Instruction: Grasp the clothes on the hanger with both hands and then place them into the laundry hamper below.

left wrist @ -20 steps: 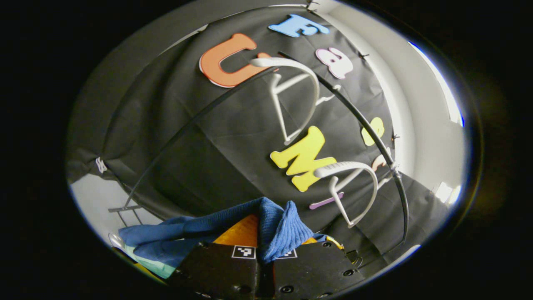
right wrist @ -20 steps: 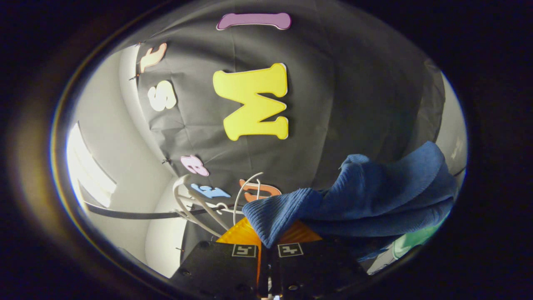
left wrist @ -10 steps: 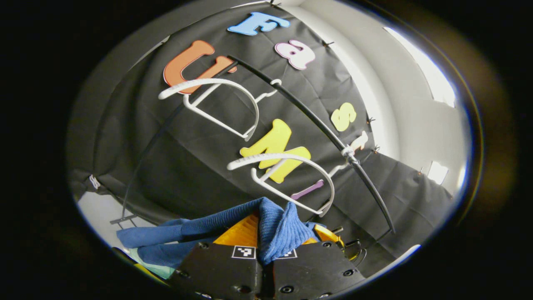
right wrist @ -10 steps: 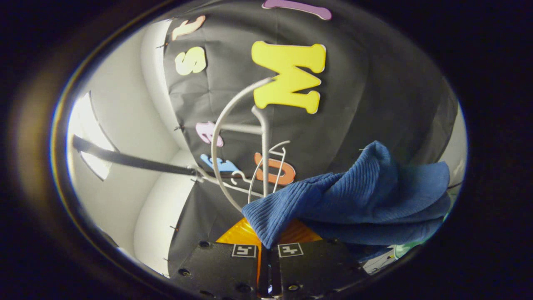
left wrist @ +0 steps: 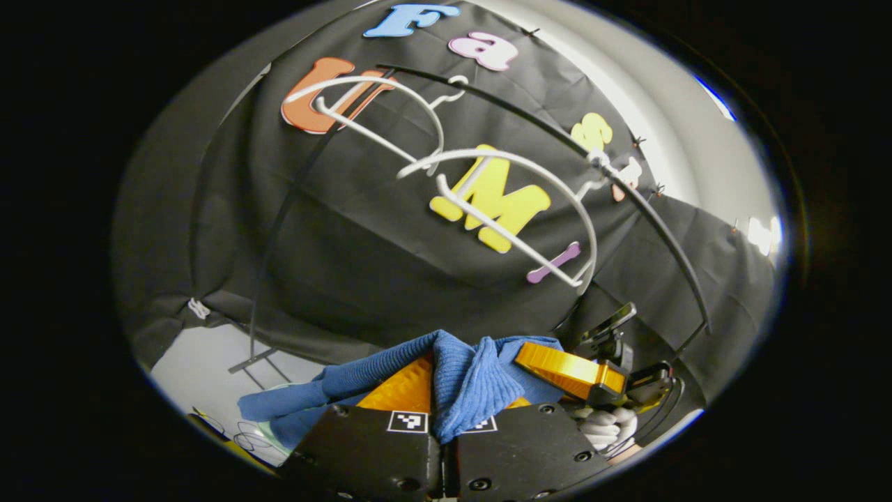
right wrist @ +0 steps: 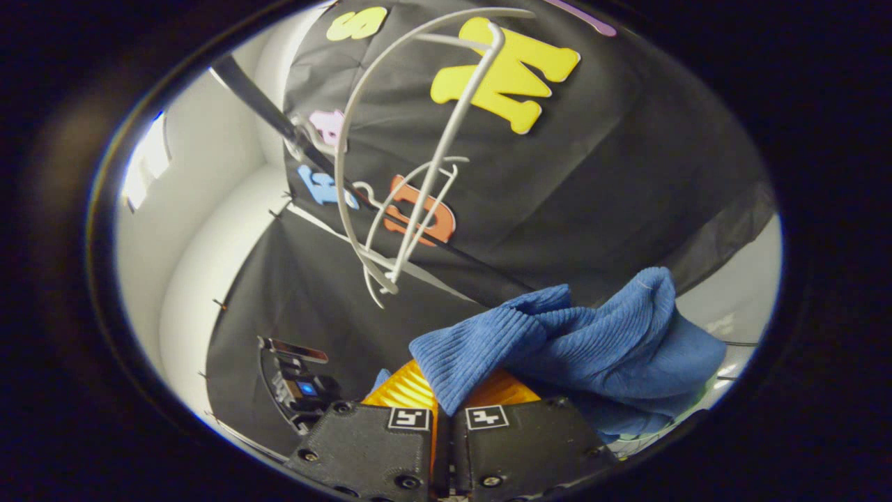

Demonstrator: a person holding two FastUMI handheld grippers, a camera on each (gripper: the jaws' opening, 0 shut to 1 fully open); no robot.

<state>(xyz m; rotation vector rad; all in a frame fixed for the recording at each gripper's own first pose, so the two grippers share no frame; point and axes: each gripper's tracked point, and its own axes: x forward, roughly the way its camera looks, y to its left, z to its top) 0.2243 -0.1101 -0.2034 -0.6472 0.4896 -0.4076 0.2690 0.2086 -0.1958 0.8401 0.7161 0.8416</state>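
Down come both claws, white plastic hangers now higher in view; left claw and right claw each clamp the blue ribbed knit garment, hanging between them.

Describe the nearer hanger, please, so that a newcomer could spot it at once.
Find the black rail arching across the booth's black cloth wall. Two bare white hangers hook over it; the nearer hanger looks larger than the farther hanger and hangs above the blue garment.
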